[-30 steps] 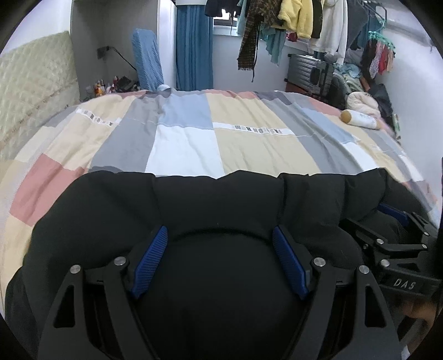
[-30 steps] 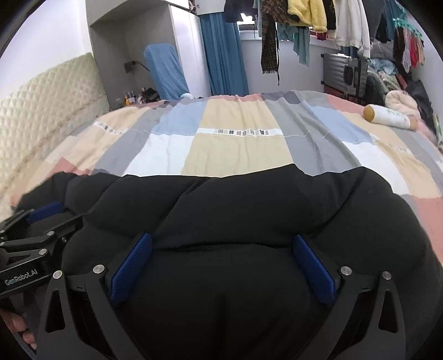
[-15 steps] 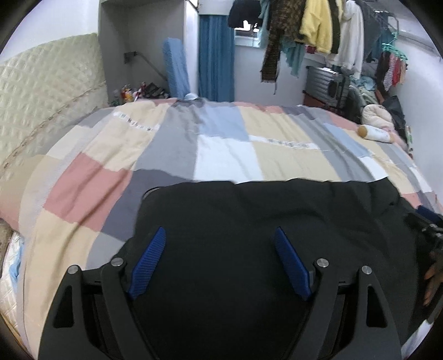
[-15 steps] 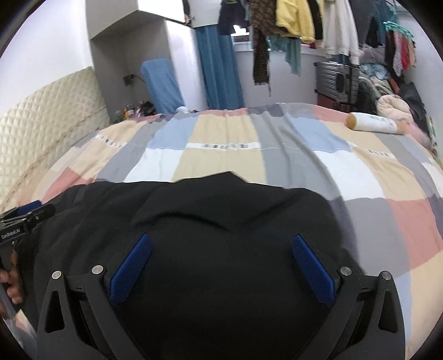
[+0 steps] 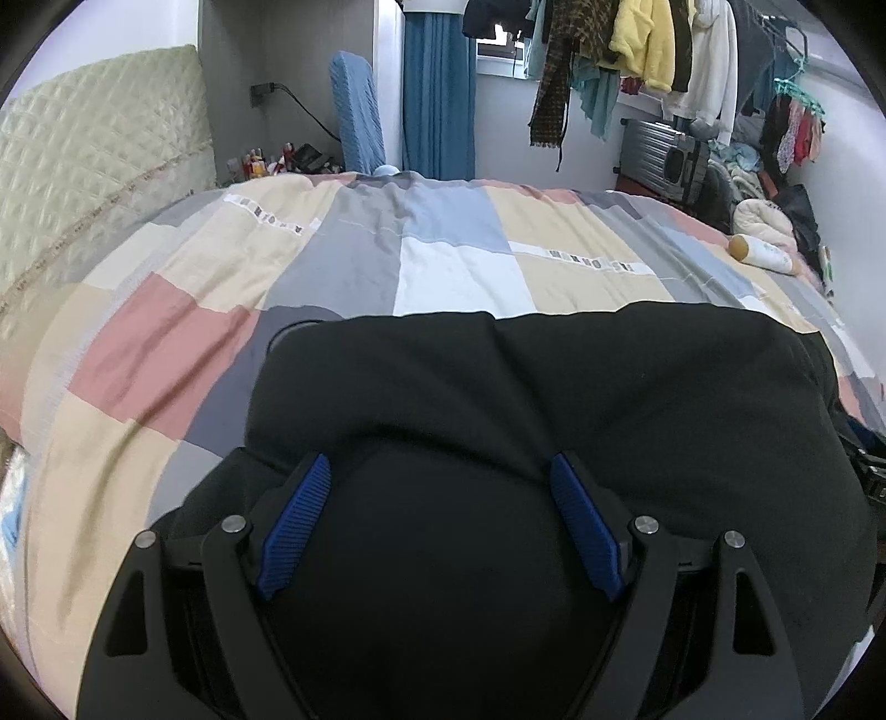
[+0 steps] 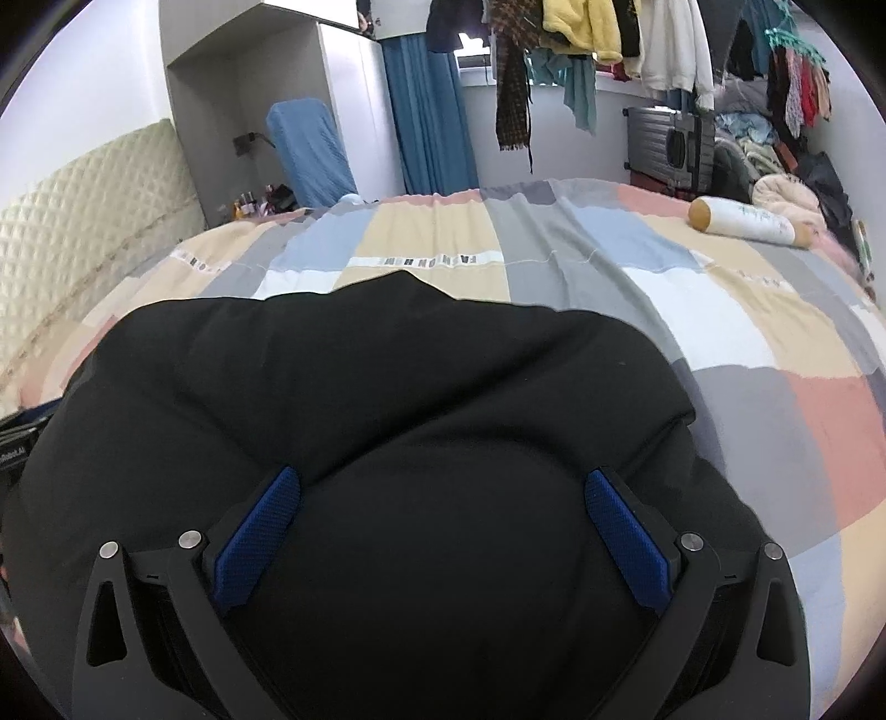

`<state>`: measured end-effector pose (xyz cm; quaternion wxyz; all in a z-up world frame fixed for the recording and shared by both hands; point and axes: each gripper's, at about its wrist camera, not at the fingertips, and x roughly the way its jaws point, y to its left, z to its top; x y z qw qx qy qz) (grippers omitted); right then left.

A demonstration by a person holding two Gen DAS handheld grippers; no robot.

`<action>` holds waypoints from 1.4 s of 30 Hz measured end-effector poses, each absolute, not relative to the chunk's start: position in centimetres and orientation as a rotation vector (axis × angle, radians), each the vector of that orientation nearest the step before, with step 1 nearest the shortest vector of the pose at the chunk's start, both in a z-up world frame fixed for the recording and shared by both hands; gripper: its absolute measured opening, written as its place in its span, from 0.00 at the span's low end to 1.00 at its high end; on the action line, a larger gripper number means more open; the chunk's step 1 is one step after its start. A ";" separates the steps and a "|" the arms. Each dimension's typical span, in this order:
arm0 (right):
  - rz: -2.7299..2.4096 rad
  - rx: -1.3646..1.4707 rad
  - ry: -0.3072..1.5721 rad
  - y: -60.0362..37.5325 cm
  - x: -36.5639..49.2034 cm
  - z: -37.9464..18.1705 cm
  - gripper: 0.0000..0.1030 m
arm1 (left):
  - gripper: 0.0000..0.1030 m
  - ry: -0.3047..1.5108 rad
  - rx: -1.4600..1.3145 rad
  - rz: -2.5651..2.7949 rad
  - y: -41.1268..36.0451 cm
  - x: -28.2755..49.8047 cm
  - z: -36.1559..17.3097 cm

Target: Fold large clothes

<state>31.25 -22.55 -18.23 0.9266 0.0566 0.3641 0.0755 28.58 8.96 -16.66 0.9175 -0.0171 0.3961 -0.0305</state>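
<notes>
A large black padded garment (image 5: 554,399) lies bunched on the patchwork bedspread (image 5: 454,266) and fills the lower half of both views (image 6: 360,399). My left gripper (image 5: 440,471) has its blue-padded jaws wide apart with a thick fold of the black fabric bulging between them. My right gripper (image 6: 443,487) stands the same way, jaws wide with the garment bulging between them. A bit of the right gripper shows at the right edge of the left wrist view (image 5: 872,476).
A white bottle with a tan cap (image 6: 747,221) lies on the bed at the far right. A quilted headboard (image 5: 94,166) is at left. Hanging clothes (image 5: 637,50), a blue chair (image 5: 357,111) and a suitcase (image 5: 664,160) stand beyond the bed.
Both grippers have risen and drawn back, with the garment bunched smaller and higher. More bedspread shows to the left and right of it.
</notes>
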 end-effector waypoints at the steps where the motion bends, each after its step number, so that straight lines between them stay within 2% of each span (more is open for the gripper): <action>1: 0.160 0.126 0.746 -22.7 31.3 -18.4 1.00 | 0.80 0.814 -0.042 -0.065 9.1 28.6 -16.8; 9: 0.151 0.161 0.748 -22.9 30.8 -18.3 1.00 | 0.82 0.820 -0.074 -0.070 9.4 28.5 -16.6; 13: 0.107 0.160 0.747 -22.8 29.6 -16.4 1.00 | 0.84 0.845 -0.106 -0.076 9.6 28.0 -15.1; 17: 0.122 0.168 0.680 -22.5 27.6 -12.2 1.00 | 0.87 0.816 -0.131 -0.096 9.6 26.2 -11.4; 21: 0.148 0.165 0.613 -22.0 25.2 -7.3 1.00 | 1.00 0.751 -0.117 -0.097 9.2 23.7 -6.5; 33: 0.212 0.105 0.378 -19.8 13.7 9.2 1.00 | 1.00 0.540 -0.076 -0.146 7.6 12.2 8.0; 42: 0.265 0.088 0.263 -18.5 4.2 14.9 1.00 | 1.00 0.400 -0.036 -0.171 6.8 2.4 14.8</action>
